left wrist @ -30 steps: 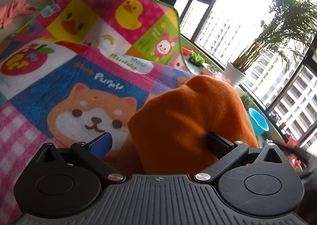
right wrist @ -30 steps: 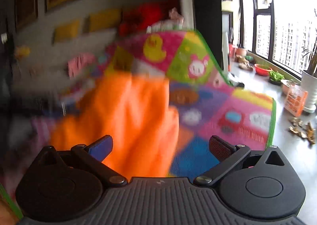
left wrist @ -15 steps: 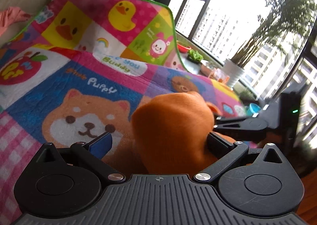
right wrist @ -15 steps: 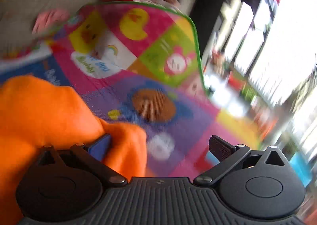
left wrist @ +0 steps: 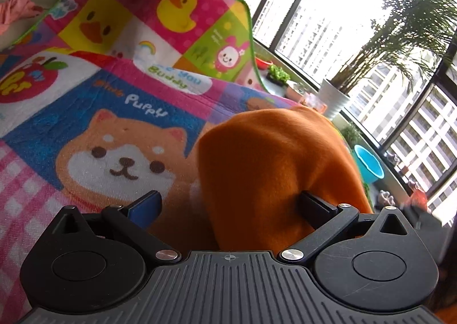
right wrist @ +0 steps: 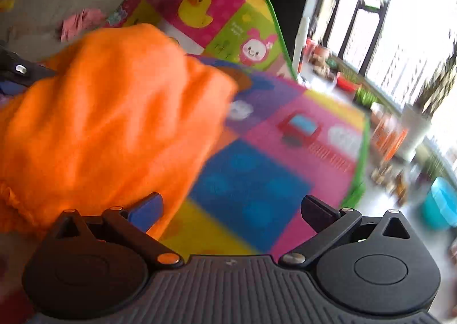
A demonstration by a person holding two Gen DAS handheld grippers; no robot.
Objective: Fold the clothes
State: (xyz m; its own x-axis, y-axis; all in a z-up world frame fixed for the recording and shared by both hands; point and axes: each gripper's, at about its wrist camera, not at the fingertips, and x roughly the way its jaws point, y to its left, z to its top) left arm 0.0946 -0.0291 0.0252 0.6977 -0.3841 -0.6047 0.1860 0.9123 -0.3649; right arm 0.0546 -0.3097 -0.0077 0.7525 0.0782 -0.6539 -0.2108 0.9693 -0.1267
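Note:
An orange fleece garment [left wrist: 265, 169] lies bunched on a colourful cartoon play mat [left wrist: 120, 90]. My left gripper [left wrist: 228, 204] is open, its jaws wide apart, and the orange cloth fills the right half of the gap and touches the right finger [left wrist: 314, 204]. In the right wrist view the same garment [right wrist: 108, 118] is a big mound at the left. My right gripper [right wrist: 231, 209] is open and empty, and the cloth's edge lies against its left finger [right wrist: 145, 209]. The right wrist view is blurred.
The mat's green-trimmed edge [right wrist: 362, 152] ends at the right, with bare floor beyond. A white pot with a palm [left wrist: 334, 98], a blue bowl [left wrist: 368, 164] and small pots line the window. A pink garment [left wrist: 17, 10] lies on a sofa at the far left.
My left gripper has stayed open by the orange mound and tilted a little. My right gripper swung right and back; it no longer shows in the left wrist view.

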